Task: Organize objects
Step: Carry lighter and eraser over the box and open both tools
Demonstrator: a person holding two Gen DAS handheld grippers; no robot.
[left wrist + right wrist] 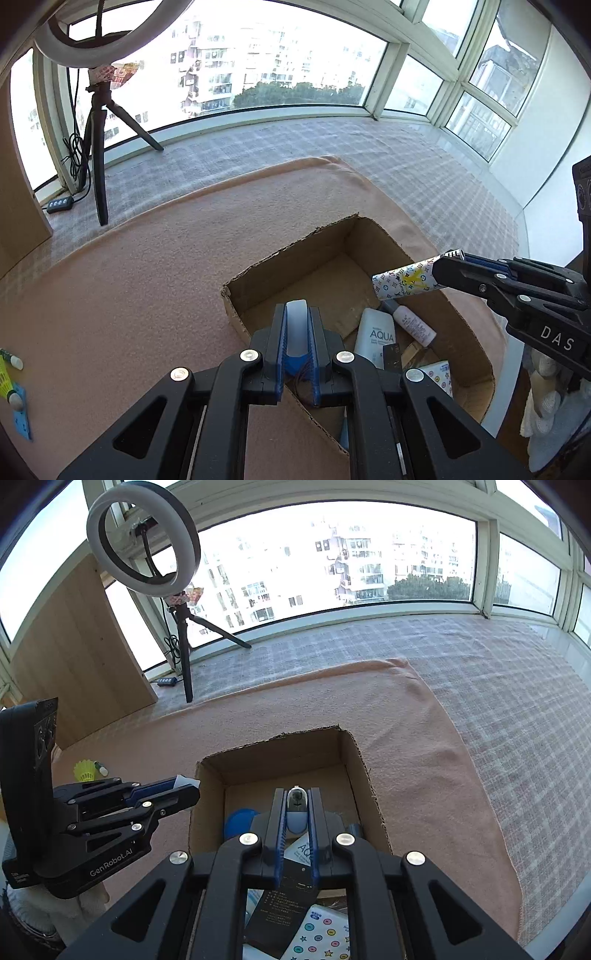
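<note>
The right gripper clamps its fingers on a patterned tube, held above the right side of the open cardboard box. The tube's long axis runs nearly level, its free end pointing left and slightly down. The left gripper pinches a pale translucent piece over the box's near edge.

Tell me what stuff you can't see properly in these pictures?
- Left wrist view: the item held in the left gripper shows only a pale, blue-based end; its jaws hide the rest.
- Right wrist view: the box floor is mostly covered by the right gripper.
- Left wrist view: the yellow shuttlecock is cut off by the left edge.
</note>
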